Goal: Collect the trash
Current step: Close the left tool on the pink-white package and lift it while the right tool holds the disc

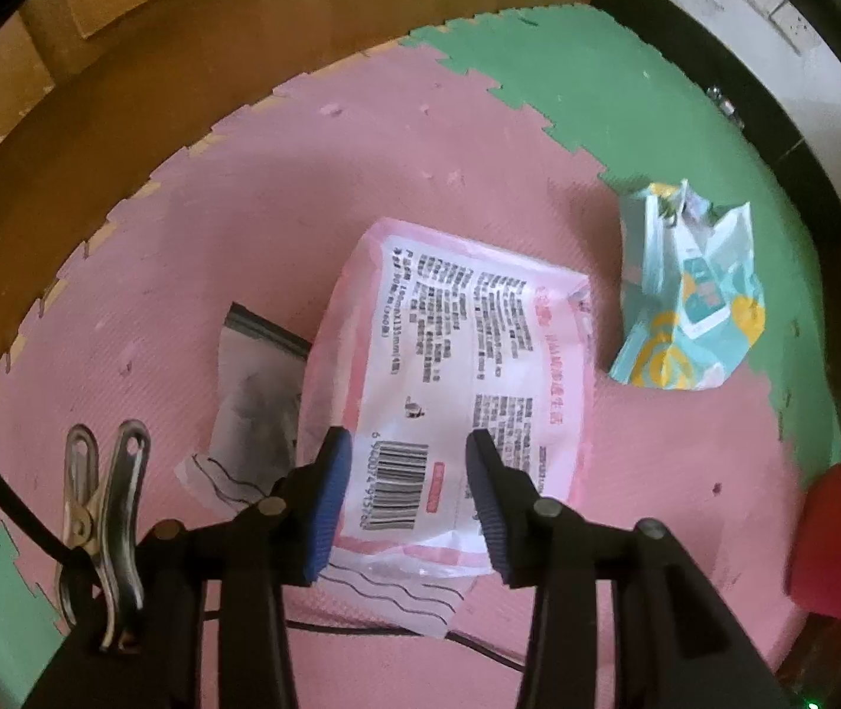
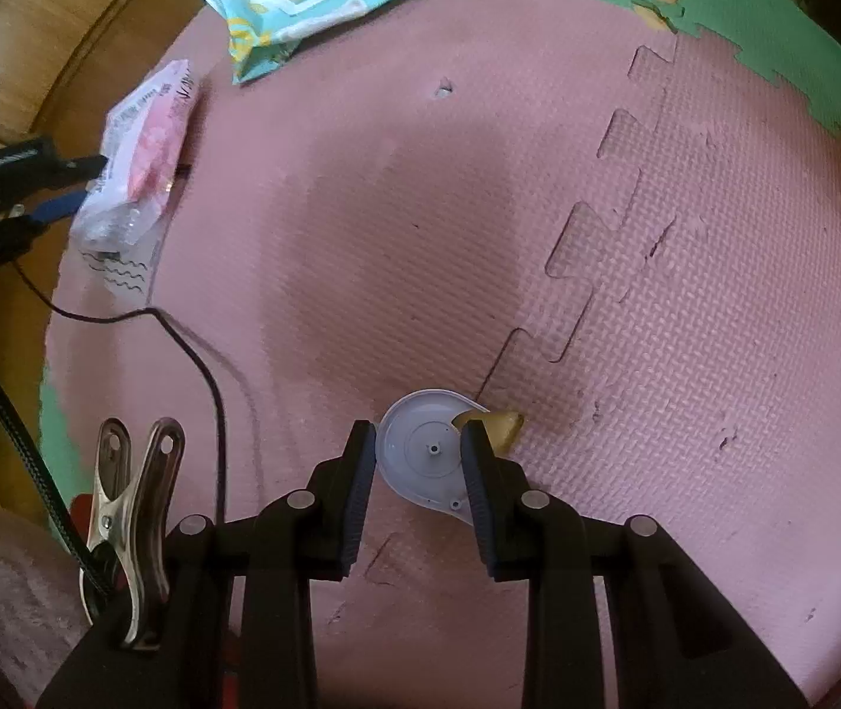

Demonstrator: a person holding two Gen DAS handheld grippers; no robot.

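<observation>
Both grippers point steeply down at a floor of interlocking foam mats (image 2: pixel 686 272), pink with a woven texture and jigsaw edges, green tiles beyond.

The left gripper (image 1: pixel 408 496) hangs over a flat pink-and-white plastic packet (image 1: pixel 456 366), glossy, printed with dense text and a barcode. Its blue ribbed pads (image 1: pixel 329 508) stand partly apart at either side of the barcode end; no grip on the packet shows. At 9 o'clock from the packet lies a crumpled clear plastic bag (image 1: pixel 255 407), partly tucked beneath it. At 2 o'clock, apart from it, sits a crumpled teal, white and yellow wrapper (image 1: pixel 686 307).

The right gripper (image 2: pixel 417 496) holds a narrow gap, its black ribbed pads (image 2: pixel 358 502) flanking a round grey plastic tape dispenser (image 2: pixel 420 455), teardrop-shaped with a yellowish tab at 3 o'clock. Whether the pads press it cannot be told.

A steel spring clip (image 2: pixel 137 526) and a thin black cable (image 2: pixel 208 390) lie toward 8 o'clock.
</observation>
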